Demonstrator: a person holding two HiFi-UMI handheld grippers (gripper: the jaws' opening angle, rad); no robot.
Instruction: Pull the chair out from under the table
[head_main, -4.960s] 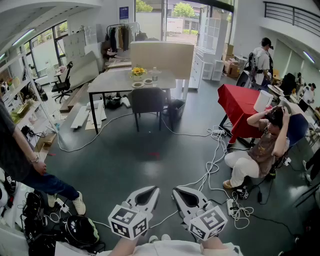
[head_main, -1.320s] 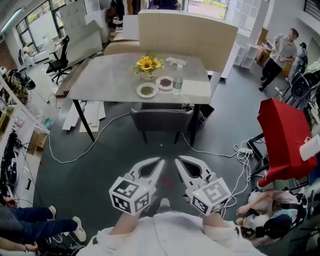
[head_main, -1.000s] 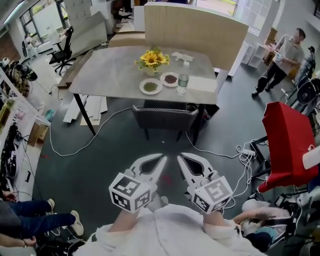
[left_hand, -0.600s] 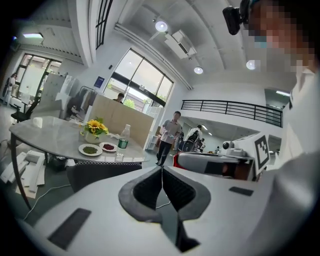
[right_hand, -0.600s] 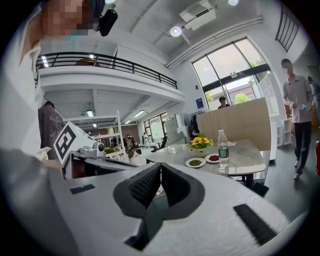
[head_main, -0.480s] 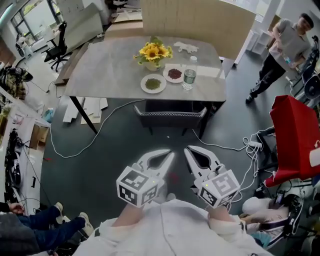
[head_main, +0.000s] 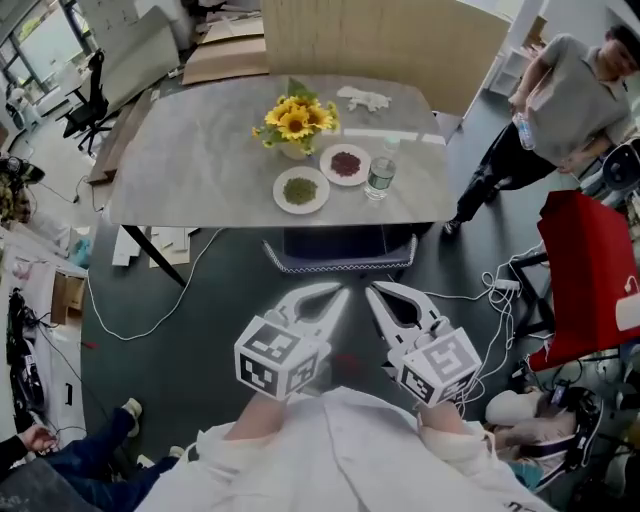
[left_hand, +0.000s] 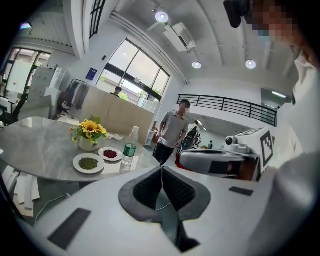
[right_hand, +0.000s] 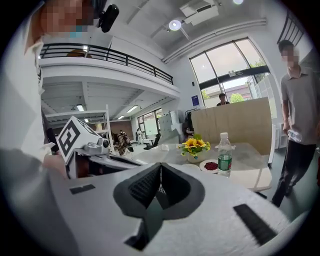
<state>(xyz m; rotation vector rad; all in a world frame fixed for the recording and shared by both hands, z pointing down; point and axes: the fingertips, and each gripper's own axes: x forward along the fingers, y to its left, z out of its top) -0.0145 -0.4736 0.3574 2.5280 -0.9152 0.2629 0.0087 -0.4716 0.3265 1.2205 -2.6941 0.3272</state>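
A dark grey chair (head_main: 338, 260) is tucked under the near edge of a grey table (head_main: 190, 160); only its backrest top shows in the head view. My left gripper (head_main: 340, 293) and right gripper (head_main: 372, 291) hover side by side just short of the backrest, both shut with nothing between the jaws. In the left gripper view the shut left gripper (left_hand: 162, 168) points over the tabletop (left_hand: 35, 150). The right gripper (right_hand: 160, 165) faces the same table (right_hand: 245, 150). The chair is hidden in both gripper views.
The table carries a sunflower vase (head_main: 294, 124), two small plates (head_main: 300, 190), a water bottle (head_main: 380, 172) and a cloth. A person (head_main: 560, 100) stands at the table's right. A red-draped table (head_main: 590, 270) and floor cables (head_main: 500, 300) lie right; black table legs (head_main: 150, 255) left.
Both grippers, still shut, have moved toward the table and chair. The chair back now lies just ahead of the fingertips. The standing person has come nearer to the table's right side.
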